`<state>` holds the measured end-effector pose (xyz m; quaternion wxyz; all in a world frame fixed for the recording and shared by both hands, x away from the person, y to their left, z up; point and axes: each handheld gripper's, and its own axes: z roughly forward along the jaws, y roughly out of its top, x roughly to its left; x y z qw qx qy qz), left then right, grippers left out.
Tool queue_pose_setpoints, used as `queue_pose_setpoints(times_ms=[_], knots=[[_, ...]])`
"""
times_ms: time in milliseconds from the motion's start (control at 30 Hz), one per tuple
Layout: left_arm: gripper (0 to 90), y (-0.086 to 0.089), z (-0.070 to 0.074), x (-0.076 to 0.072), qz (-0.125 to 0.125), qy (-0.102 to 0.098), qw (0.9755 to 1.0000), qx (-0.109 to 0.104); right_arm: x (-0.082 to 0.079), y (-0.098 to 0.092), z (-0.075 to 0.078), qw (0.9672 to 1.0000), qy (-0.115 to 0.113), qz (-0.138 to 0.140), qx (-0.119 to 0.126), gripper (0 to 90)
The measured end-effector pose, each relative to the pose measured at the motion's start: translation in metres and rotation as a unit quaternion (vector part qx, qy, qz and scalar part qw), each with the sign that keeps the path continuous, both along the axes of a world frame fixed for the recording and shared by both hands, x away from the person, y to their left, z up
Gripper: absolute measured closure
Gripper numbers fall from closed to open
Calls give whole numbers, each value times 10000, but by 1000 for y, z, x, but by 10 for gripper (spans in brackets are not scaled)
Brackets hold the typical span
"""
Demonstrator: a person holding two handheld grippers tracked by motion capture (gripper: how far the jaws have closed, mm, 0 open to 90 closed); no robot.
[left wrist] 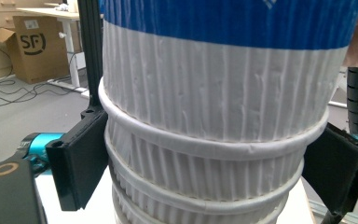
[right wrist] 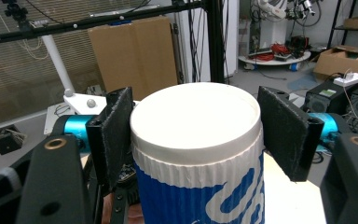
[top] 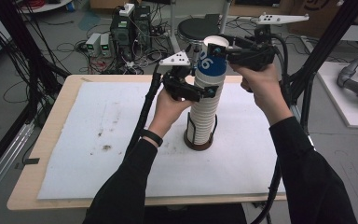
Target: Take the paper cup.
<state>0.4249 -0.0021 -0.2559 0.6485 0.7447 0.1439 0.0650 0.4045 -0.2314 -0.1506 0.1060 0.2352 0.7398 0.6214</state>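
Both forearms come in from the near edge of the table, black sleeves, dark band on left wrist. Left hand (top: 168,112) raised above the table's middle, holding the left gripper (top: 205,91) level, jaws pointing right; in the left gripper view the pads (left wrist: 81,163) sit either side of the cup stack (top: 205,112), pressing its ribbed wall. Right hand (top: 261,86) higher, toward the far edge, right gripper (top: 221,48) pointing left, jaws clamped at the top cup (right wrist: 198,154) rim.
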Motion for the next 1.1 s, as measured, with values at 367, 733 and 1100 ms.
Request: queue_pose_setpoints(times_ms=[367,733,1100], knots=[[114,-1,1,-1,15,-32,10000,24,-9,-1,24,9990,-424,5,147,317],[114,-1,0,-1,5,-33,10000,24,-28,-11,60,9929,-1052,-60,551,317],[113,-1,1,-1,9,-30,10000,33,-54,-32,72,9893,-1274,92,702,317]])
